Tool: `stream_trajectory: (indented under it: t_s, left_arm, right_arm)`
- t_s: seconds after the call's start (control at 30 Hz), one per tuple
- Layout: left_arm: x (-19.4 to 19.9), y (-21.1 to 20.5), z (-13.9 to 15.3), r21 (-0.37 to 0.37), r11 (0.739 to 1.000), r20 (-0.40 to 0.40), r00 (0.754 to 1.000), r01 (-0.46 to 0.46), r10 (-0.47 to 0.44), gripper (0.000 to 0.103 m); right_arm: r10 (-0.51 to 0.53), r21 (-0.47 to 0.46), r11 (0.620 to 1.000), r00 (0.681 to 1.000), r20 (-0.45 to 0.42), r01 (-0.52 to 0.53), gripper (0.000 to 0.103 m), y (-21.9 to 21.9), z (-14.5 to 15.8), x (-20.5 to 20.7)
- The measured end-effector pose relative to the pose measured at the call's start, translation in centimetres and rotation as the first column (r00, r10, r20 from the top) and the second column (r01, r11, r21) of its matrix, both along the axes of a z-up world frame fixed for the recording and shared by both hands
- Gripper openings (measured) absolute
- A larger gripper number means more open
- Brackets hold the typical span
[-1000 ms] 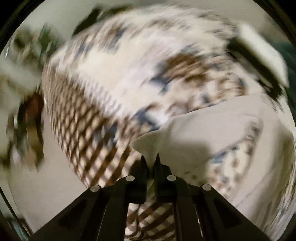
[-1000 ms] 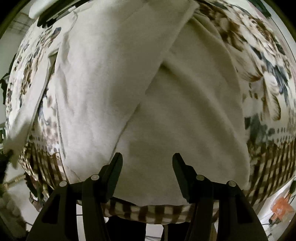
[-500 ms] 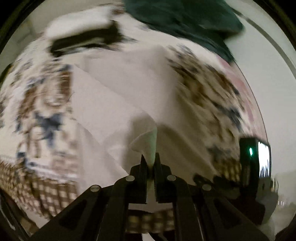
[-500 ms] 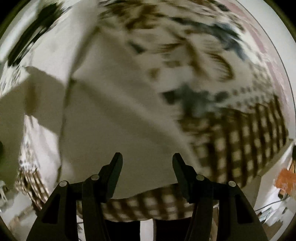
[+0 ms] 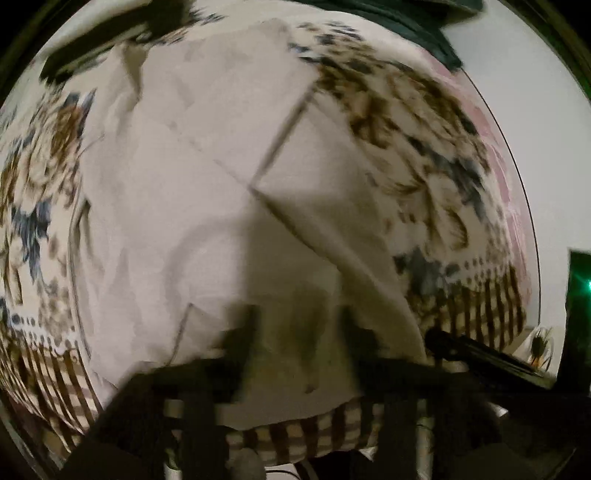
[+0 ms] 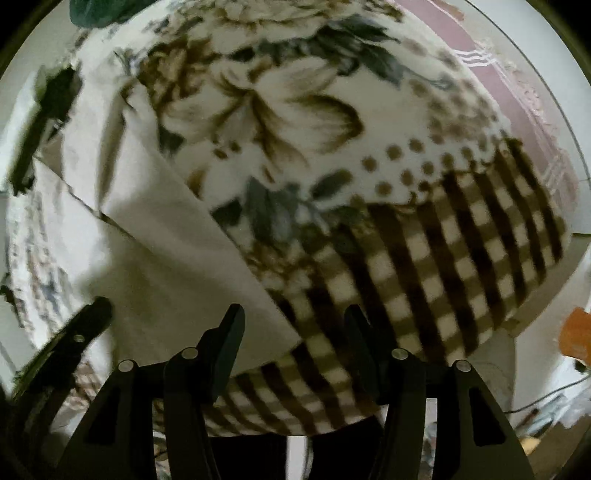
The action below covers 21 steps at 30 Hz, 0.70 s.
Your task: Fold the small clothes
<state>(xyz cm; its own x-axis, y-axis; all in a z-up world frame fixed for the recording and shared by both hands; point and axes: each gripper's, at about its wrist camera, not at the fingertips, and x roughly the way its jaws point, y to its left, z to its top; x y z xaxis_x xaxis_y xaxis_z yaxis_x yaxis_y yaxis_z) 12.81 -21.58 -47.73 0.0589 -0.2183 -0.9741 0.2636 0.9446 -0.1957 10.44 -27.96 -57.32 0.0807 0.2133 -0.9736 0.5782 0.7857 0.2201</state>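
Your left tongs (image 5: pixel 295 332) stand parted with nothing between the fingers (they are blurred, but the gap shows), and just under and ahead of them lies the white garment (image 5: pixel 207 206), spread flat with a folded flap whose edge runs diagonally away from the fingers. Your right tongs (image 6: pixel 293 325) are parted too and hold nothing; the near corner of the white garment (image 6: pixel 177 266) lies just ahead of their left finger, while the right finger hangs over bare blanket (image 6: pixel 424 266). The cloth rests on that blanket, checked brown and cream at the near edge, flowered farther out. To the right tongs' left the other tool's dark finger shows. Beyond the garment, far past the left tongs, a dark green cloth (image 5: pixel 406 26) lies on the blanket.
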Motion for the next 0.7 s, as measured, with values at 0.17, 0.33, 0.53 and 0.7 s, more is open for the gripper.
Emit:
stream_trajectory:
  t_s: [0.17,0.33,0.53,0.7]
  left_arm:
    - [2.6,7.3,0.7,0.024,0.983,-0.008,0.983,-0.184,0.184,0.083]
    - [3.6,15.6,1.3,0.103,0.934,0.025,0.940,-0.341,0.340,0.083]
    - [4.1,20.4,0.0,0.178,0.885,0.019,0.900,-0.431,0.435,0.083]
    - [8.0,19.3,1.2,0.135,0.887,0.089,0.897,-0.442,0.433,0.083]
  right_arm:
    - [-0.006,0.150,0.989,0.993,0.120,-0.012,0.058,-1.5,1.9,1.9]
    - [0.046,0.262,0.962,0.990,0.136,-0.081,0.058,1.0,1.1,3.6]
    - [0.106,0.155,0.982,0.994,0.009,-0.106,0.002,1.3,-1.2,2.0]
    - [0.087,0.065,0.994,0.995,-0.058,-0.083,0.000,-1.0,-0.1,-2.2]
